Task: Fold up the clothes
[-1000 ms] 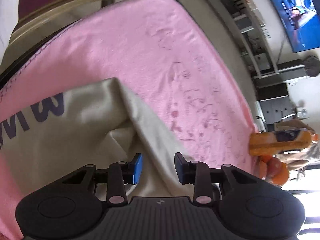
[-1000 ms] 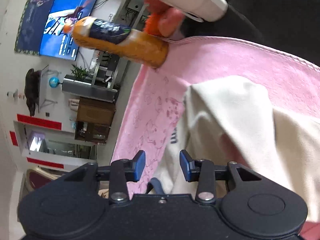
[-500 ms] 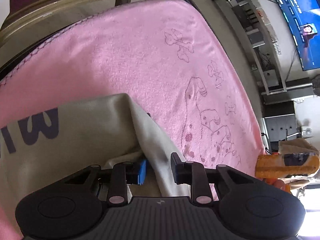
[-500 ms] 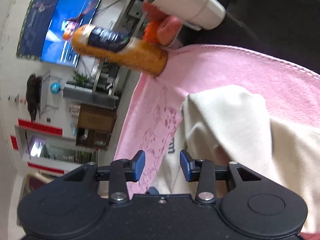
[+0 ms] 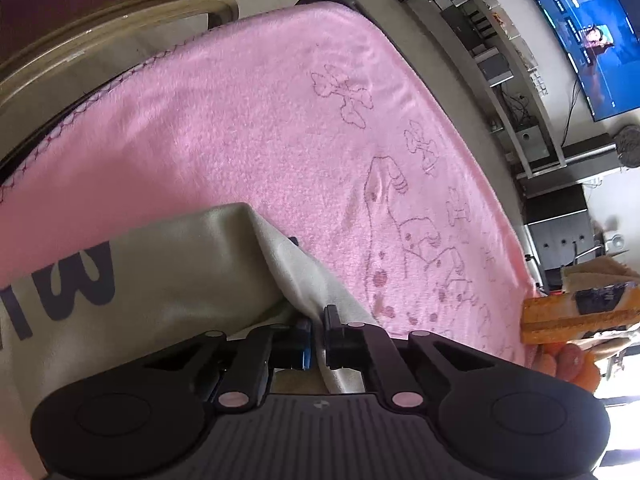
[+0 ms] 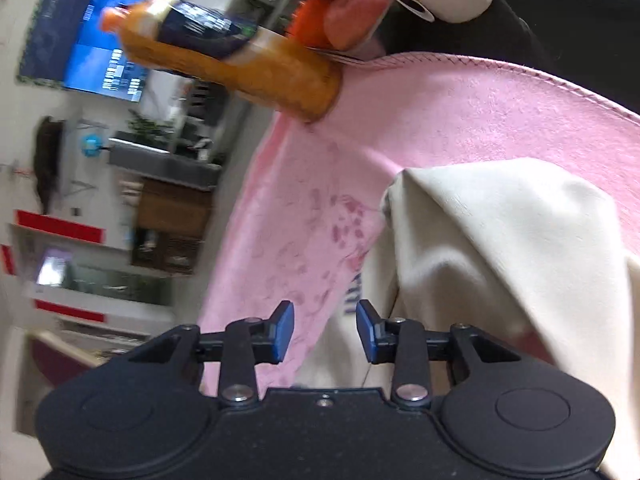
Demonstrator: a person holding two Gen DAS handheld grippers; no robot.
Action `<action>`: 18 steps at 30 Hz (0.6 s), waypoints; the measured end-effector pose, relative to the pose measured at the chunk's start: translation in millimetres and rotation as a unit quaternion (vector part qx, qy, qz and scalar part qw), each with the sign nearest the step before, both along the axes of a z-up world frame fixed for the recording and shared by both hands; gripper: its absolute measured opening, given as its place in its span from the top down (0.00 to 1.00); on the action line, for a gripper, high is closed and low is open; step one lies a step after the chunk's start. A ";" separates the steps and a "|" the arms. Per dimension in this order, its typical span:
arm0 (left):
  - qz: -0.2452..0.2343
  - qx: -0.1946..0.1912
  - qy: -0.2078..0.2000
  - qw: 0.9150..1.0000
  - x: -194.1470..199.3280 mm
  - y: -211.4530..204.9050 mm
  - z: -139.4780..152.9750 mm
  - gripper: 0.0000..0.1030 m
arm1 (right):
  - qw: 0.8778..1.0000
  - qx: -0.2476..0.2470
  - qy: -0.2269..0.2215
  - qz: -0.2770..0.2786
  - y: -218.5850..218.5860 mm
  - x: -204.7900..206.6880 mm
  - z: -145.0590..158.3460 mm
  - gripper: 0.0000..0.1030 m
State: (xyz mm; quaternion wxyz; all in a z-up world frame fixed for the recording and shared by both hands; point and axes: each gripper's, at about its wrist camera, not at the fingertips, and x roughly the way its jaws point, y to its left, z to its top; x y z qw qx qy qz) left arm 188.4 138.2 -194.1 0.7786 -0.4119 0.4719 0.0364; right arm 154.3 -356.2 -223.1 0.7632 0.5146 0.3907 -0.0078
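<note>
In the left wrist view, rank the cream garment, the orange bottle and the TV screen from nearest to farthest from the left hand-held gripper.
1. Cream garment: a fold is pinched between the fingers of the left hand-held gripper, which is shut on it.
2. Orange bottle: off to the right, at the edge of the pink towel.
3. TV screen: far upper right, against the wall.

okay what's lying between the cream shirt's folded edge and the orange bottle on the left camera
In the left wrist view, only bare pink fleece blanket with its outlined dog drawing lies between the cream printed garment and the orange plastic bottle.
</note>
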 end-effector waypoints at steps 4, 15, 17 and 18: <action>0.003 -0.005 0.002 1.000 -0.3 2.8 -1.8 0.96 | 0.996 -0.051 0.061 -0.037 -0.8 11.7 -14.0 0.78; 0.008 -0.016 0.006 1.000 0.7 6.8 -5.6 0.93 | 0.998 -0.018 0.015 -0.052 -11.9 31.8 -31.8 0.80; 0.007 -0.014 0.005 1.000 1.5 6.6 -5.8 0.93 | 0.998 -0.031 0.015 -0.044 -9.0 35.8 -29.6 0.81; 0.007 -0.014 0.004 1.000 1.9 6.4 -5.9 0.93 | 0.998 -0.036 0.016 -0.042 -7.8 39.2 -28.7 0.86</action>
